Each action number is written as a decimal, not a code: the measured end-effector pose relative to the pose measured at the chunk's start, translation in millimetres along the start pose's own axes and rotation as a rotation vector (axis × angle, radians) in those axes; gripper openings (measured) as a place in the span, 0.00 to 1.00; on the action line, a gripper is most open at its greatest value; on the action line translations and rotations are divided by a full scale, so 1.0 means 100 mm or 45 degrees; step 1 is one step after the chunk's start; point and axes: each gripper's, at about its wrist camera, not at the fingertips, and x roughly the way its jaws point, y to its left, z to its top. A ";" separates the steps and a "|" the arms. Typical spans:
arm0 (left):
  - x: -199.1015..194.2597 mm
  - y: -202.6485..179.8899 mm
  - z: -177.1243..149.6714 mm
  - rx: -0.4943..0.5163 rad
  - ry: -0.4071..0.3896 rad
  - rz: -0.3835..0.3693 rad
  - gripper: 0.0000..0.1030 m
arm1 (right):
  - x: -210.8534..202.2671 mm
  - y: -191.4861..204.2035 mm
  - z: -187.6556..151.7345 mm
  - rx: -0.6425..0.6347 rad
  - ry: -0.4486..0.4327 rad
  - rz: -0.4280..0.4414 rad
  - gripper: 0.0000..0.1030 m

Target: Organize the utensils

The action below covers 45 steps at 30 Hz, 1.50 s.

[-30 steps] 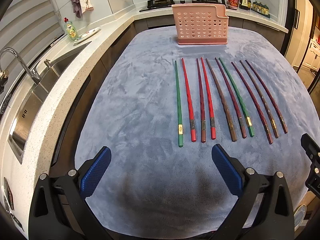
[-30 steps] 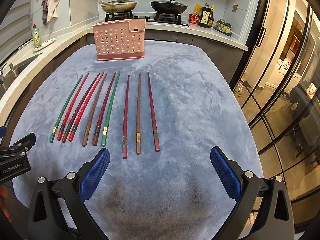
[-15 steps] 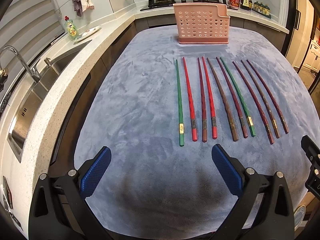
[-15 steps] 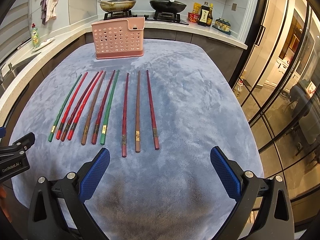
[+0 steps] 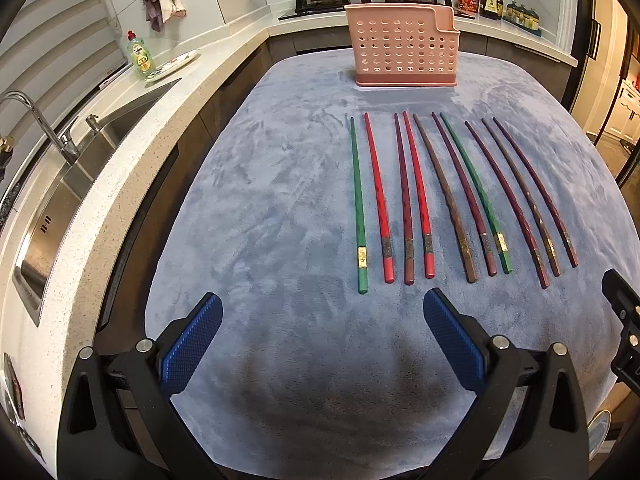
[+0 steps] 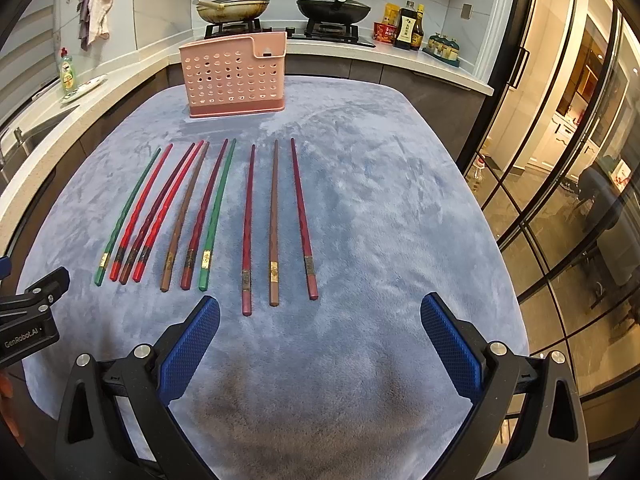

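Several chopsticks lie side by side on a blue-grey mat [image 5: 260, 184], tips pointing away: a green chopstick [image 5: 358, 204] leftmost, red ones [image 5: 378, 200], dark red and brown ones, and a second green chopstick [image 5: 476, 196]. In the right wrist view three lie apart at the right, the dark red chopstick [image 6: 303, 216] outermost. A pink perforated utensil holder [image 5: 402, 50] [image 6: 234, 76] stands upright beyond them. My left gripper [image 5: 322, 312] hovers open just short of the chopstick handles. My right gripper [image 6: 320, 314] is open too, near the right-hand handles. Nothing sits between either pair of blue pads [image 5: 192, 344].
A white stone counter [image 5: 100, 184] with a steel sink [image 5: 56, 208] and tap runs along the left. A dish soap bottle [image 5: 140, 56] and plate stand behind the sink. Two woks [image 6: 332, 6] and sauce bottles [image 6: 406, 26] line the back. Glass doors [image 6: 560, 184] close off the right.
Both grippers have crept slightly forward toward the chopsticks, both still open. The chopsticks and holder have not moved.
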 end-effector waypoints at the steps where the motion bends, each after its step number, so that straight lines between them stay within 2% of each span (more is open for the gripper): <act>1: 0.00 0.00 0.00 -0.001 0.001 0.000 0.93 | 0.00 0.00 0.00 -0.001 0.001 0.001 0.93; 45: 0.01 0.00 -0.03 -0.004 0.001 -0.003 0.93 | 0.00 0.01 -0.01 -0.003 -0.007 0.002 0.93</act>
